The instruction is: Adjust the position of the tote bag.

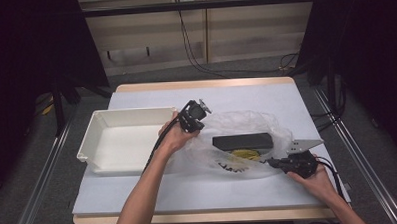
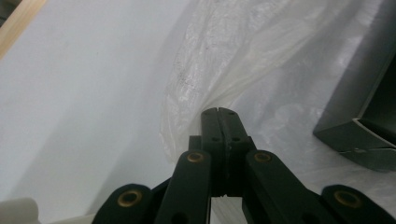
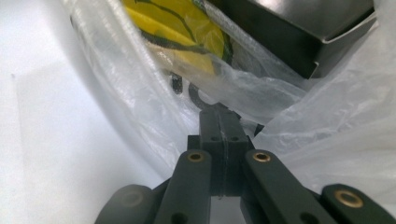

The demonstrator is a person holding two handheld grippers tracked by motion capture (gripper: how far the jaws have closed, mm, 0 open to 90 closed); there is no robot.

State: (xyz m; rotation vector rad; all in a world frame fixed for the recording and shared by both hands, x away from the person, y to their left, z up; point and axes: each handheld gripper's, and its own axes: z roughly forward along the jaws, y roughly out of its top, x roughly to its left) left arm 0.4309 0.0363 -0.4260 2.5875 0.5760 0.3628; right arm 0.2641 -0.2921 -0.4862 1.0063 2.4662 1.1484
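Clear plastic bag [image 1: 247, 140] lies spread on the pale table mat [image 1: 189, 192], right of centre. On it or in it, I cannot tell which: a dark flat box [image 1: 242, 141], with a yellow printed packet [image 1: 245, 153] just in front of the box.

My left gripper [image 1: 199, 123] sits at the bag's left edge, beside the white tray [image 1: 95, 140]. In the left gripper view its jaws stand pressed together, with a fold of the bag [image 2: 224, 60] pinched at the tips; the box corner [image 2: 359, 112] shows to the right.

My right gripper [image 1: 274, 163] sits at the bag's near right edge, pointing left. In the right gripper view its jaws are likewise closed tight, with the film [image 3: 154, 116] bunched at the tips. The yellow packet [image 3: 173, 32] and the box [image 3: 299, 32] lie just beyond, seen through the plastic.

White tray stands left of the bag, nothing in it that I can make out.
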